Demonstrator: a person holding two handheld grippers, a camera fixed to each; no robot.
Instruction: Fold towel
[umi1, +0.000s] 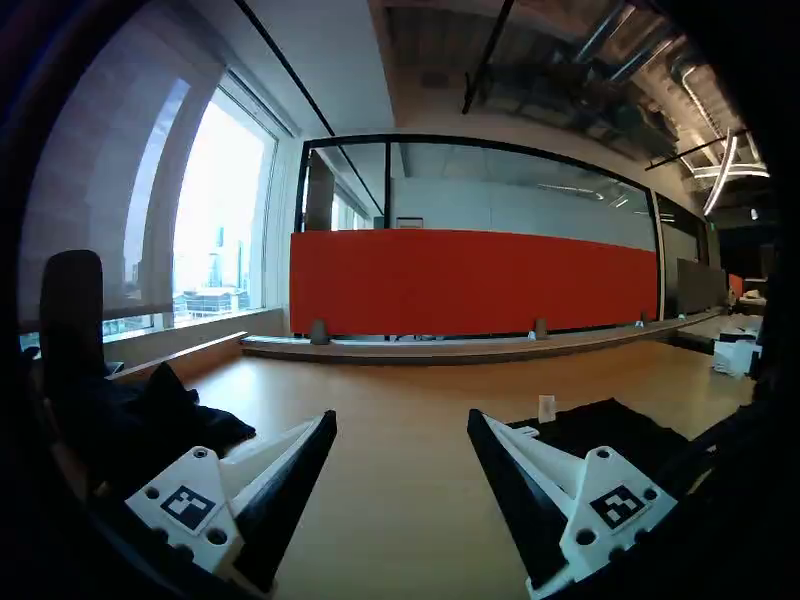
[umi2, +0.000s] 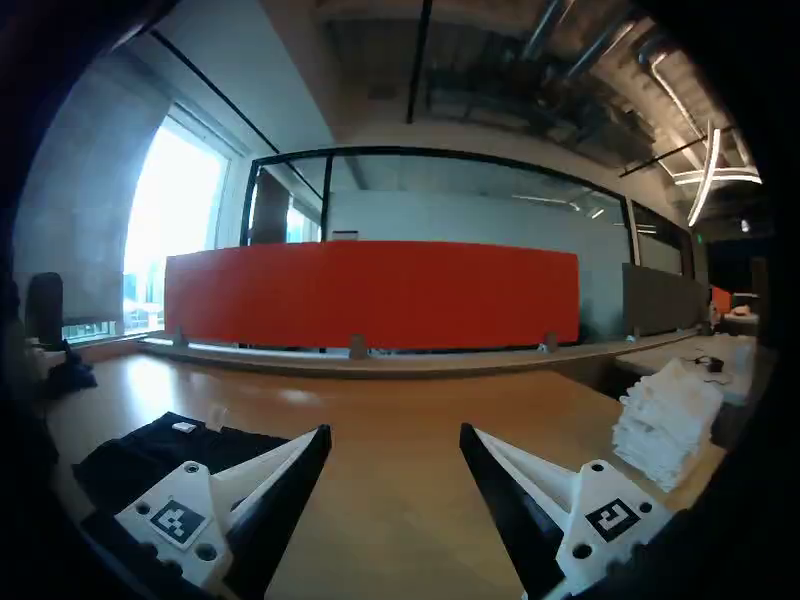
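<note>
Black towel (umi1: 610, 428) lies low and spread on the wooden tabletop (umi1: 400, 390), between the two tools. It appears to the right of the right-hand finger in the left gripper view and to the left of the left-hand finger in the right gripper view (umi2: 150, 455). A small white tag (umi1: 546, 407) sits at its far edge.

Left tool (umi1: 400, 420): fingers wide apart, nothing between them, bare tabletop ahead. Right tool (umi2: 394, 432): likewise spread and empty. Neither touches the towel. The fold looks not yet begun.

Risks from here, as judged. The cloth lies off to the side of each tool, not ahead of it, so a straight approach would close on bare wood. A pinch that takes the tag alone, or one layer where two lie together, would lift unevenly. Corners taken at unequal points would give a skewed fold. The smooth tabletop may let the cloth slide instead of creasing.

Hard to make out: the towel's near edge is cut off behind the fingers in both views, and black on black hides its corners and any layers — whether it lies single or doubled cannot be told.

Surroundings: a dark heap (umi1: 170, 415) of cloth to the left, a stack of white cloths (umi2: 665, 420) to the right, and a red partition (umi1: 470, 282) and bright window (umi1: 215, 240) beyond.
</note>
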